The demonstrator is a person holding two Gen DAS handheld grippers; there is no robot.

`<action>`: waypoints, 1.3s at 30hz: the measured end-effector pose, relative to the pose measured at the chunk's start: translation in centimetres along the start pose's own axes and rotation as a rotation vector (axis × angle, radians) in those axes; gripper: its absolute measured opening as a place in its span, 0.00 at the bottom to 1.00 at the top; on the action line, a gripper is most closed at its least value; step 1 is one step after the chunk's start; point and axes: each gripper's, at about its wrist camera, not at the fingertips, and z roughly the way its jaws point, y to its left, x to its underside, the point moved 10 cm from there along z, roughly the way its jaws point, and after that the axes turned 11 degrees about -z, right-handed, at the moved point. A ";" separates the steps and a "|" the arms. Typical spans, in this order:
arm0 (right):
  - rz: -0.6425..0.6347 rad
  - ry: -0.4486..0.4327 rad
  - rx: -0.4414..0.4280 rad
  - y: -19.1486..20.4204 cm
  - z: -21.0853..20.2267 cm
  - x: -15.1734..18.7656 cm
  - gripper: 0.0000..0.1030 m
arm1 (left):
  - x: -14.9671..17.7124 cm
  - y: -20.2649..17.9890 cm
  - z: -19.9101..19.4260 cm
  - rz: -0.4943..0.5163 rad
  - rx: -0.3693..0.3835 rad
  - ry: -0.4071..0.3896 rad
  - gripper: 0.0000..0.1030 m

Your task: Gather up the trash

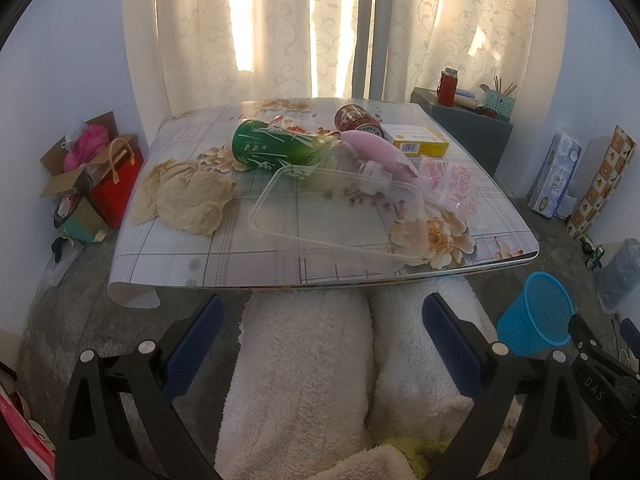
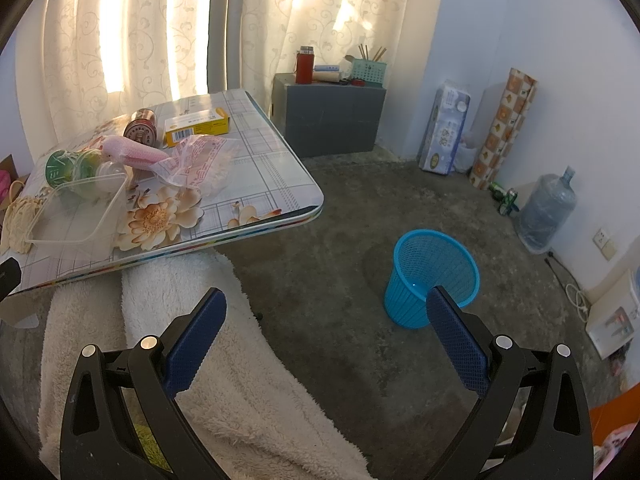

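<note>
A low table [image 1: 208,256] with flowered cover carries the trash: a clear tray [image 1: 336,216] lies nearest, its long side left to right. The left gripper [image 1: 322,332] hovers near, jaws apart and empty. The right gripper [image 2: 326,328], also apart, faces the blue basket [image 2: 432,276] on the floor.

Glossy flower-print vinyl table cover [image 1: 224,248] ahead of the jaws, crinkly matt tan paper [image 1: 188,196] and clear smooth plastic tray [image 1: 336,212] on it, blue plastic mesh bin [image 2: 432,276] on rough floor.
</note>
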 end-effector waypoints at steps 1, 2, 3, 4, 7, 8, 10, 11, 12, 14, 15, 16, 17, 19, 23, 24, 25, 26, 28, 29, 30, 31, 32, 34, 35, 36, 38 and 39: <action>0.000 0.000 0.000 0.0 0.0 0.0 0.93 | 0.0 0.0 0.0 0.000 0.000 0.000 0.95; 0.001 -0.001 0.001 0.0 0.0 0.0 0.93 | 0.0 0.0 0.0 0.000 0.000 0.000 0.94; 0.000 -0.001 0.001 0.1 0.0 0.0 0.93 | 0.0 0.0 0.0 0.000 0.000 0.000 0.94; 0.000 0.000 0.001 0.1 0.1 0.0 0.93 | 0.0 0.0 0.0 0.000 0.000 0.000 0.94; 0.001 0.000 0.001 0.1 0.1 -0.1 0.93 | 0.0 0.0 0.0 0.001 0.000 0.001 0.94; 0.001 -0.001 0.001 0.1 0.1 -0.1 0.93 | 0.0 0.0 0.0 0.001 -0.001 0.001 0.94; 0.001 0.000 0.001 0.2 0.1 -0.1 0.93 | 0.3 0.5 0.3 0.000 0.000 0.001 0.94; 0.001 0.000 0.001 0.2 0.1 -0.1 0.93 | 0.3 0.5 0.3 0.000 0.000 0.001 0.94; 0.000 -0.001 0.001 0.3 0.1 -0.2 0.93 | 0.4 0.6 0.3 0.001 0.000 0.001 0.95; 0.001 0.000 0.001 0.3 0.1 -0.2 0.93 | 0.3 0.5 0.3 0.001 0.000 0.002 0.94; 0.001 0.000 0.002 0.3 0.1 -0.2 0.93 | 0.4 0.6 0.3 0.001 0.000 0.002 0.94; 0.002 0.000 0.001 0.3 0.1 -0.2 0.93 | 0.4 0.5 0.3 0.001 -0.001 0.002 0.94; 0.001 0.001 0.002 0.4 0.2 -0.2 0.93 | 0.4 0.6 0.3 0.001 -0.001 0.002 0.94; 0.002 0.001 0.001 0.4 0.2 -0.2 0.93 | 0.4 0.5 0.3 0.000 -0.001 0.003 0.95; 0.001 0.001 0.001 0.5 0.2 -0.3 0.93 | 0.3 0.5 0.3 0.000 -0.001 0.003 0.94; 0.001 0.001 0.001 0.5 0.2 -0.3 0.93 | 0.4 0.6 0.3 0.000 -0.001 0.003 0.94; 0.002 0.001 0.001 0.5 0.2 -0.3 0.93 | 0.3 0.5 0.3 0.001 -0.002 0.003 0.94; 0.002 0.001 0.001 0.5 0.2 -0.3 0.93 | 0.4 0.6 0.3 0.001 -0.002 0.003 0.95; 0.003 0.002 0.002 0.6 0.3 -0.3 0.93 | 0.4 0.5 0.3 0.001 -0.001 0.004 0.94; 0.003 0.002 0.002 0.6 0.3 -0.4 0.93 | 0.6 0.9 0.4 0.000 0.000 0.004 0.94; 0.003 0.002 0.002 0.6 0.3 -0.4 0.93 | 0.7 1.0 0.4 0.001 0.000 0.005 0.94; 0.002 0.002 0.002 0.6 0.3 -0.4 0.93 | 0.8 1.2 0.4 0.001 0.001 0.005 0.94; 0.002 0.002 0.002 0.7 0.3 -0.4 0.93 | 0.8 1.2 0.4 0.001 0.001 0.005 0.94; 0.003 0.001 0.002 0.7 0.3 -0.4 0.93 | 0.7 1.0 0.4 0.001 0.000 0.004 0.94; 0.003 0.002 0.002 0.7 0.3 -0.4 0.93 | 0.6 1.0 0.4 0.001 -0.001 0.005 0.94; 0.003 0.002 0.002 0.8 0.3 -0.5 0.93 | 0.7 1.1 0.4 0.001 -0.001 0.005 0.94; 0.003 0.001 0.002 0.8 0.4 -0.5 0.93 | 0.8 1.2 0.5 0.000 -0.001 0.005 0.94; 0.003 0.001 0.002 0.8 0.4 -0.5 0.93 | 0.7 1.1 0.4 0.000 -0.001 0.005 0.94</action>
